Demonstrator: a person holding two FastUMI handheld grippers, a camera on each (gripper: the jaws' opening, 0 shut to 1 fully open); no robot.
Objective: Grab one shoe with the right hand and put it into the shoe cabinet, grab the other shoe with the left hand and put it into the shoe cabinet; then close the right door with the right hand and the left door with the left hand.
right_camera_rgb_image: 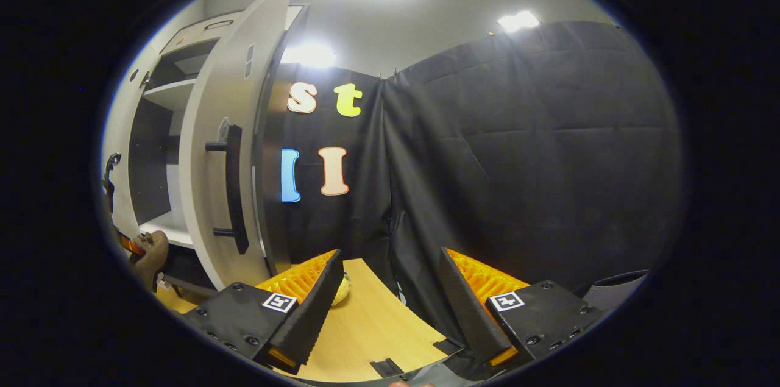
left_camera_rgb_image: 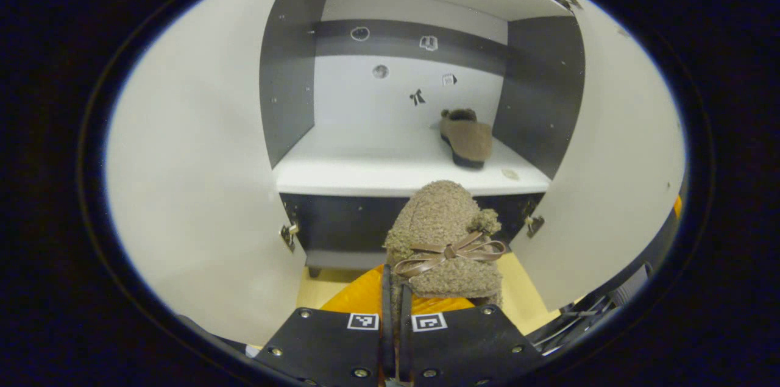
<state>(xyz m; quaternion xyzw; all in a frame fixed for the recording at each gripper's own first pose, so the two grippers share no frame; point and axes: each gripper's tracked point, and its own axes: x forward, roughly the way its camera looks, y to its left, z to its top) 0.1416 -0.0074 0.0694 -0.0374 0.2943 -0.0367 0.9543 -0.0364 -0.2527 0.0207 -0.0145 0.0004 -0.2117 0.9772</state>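
Fuzzy brown shoe (left_camera_rgb_image: 448,247) clamped in left gripper (left_camera_rgb_image: 396,314), just short of shelf (left_camera_rgb_image: 365,173). Other shoe (left_camera_rgb_image: 468,140) already inside shoe cabinet (left_camera_rgb_image: 292,82) (right side). Right gripper (right_camera_rgb_image: 390,301) spread, empty, near right door (right_camera_rgb_image: 213,192). Both doors unclosed.
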